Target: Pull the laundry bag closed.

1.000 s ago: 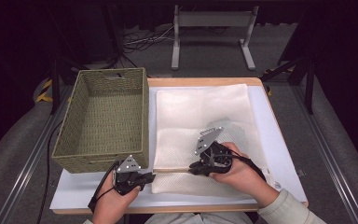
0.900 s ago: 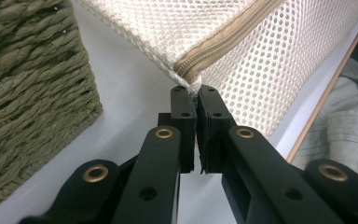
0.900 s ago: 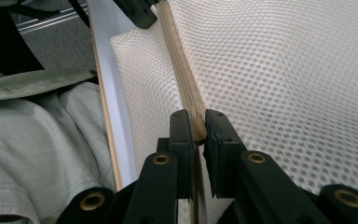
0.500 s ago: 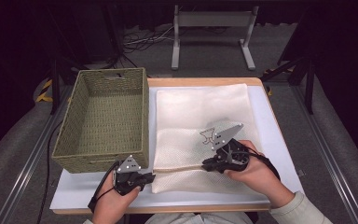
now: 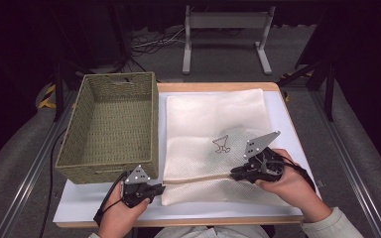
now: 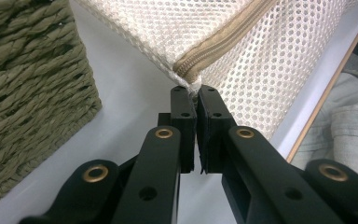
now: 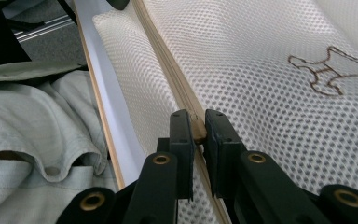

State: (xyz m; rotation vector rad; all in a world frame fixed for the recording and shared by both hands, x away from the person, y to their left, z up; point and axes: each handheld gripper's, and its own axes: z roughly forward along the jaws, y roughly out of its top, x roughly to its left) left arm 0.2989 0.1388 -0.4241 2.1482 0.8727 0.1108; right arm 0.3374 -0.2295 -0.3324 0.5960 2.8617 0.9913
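A cream mesh bag (image 5: 213, 119) lies flat on the white table (image 5: 104, 208), with a tan zipper (image 5: 198, 177) running along its near part. My left gripper (image 5: 159, 188) is shut on the bag's corner (image 6: 189, 83) where the zipper (image 6: 223, 39) ends. My right gripper (image 5: 234, 173) is farther right along the zipper, shut on the tan zipper pull (image 7: 197, 130). In the right gripper view the zipper (image 7: 168, 70) runs away from the jaws, and a brown stitched figure (image 7: 326, 70) marks the mesh to the right.
A woven green basket (image 5: 109, 124) stands empty on the left of the table, close to my left gripper; its wall (image 6: 23, 84) is beside the jaws. The table's wooden front edge (image 7: 98, 116) and the person's grey clothing (image 7: 32, 121) lie just behind the bag.
My right gripper has slid to the right along the zipper, away from the left gripper, still gripping the pull. The left gripper has stayed at the bag's corner.
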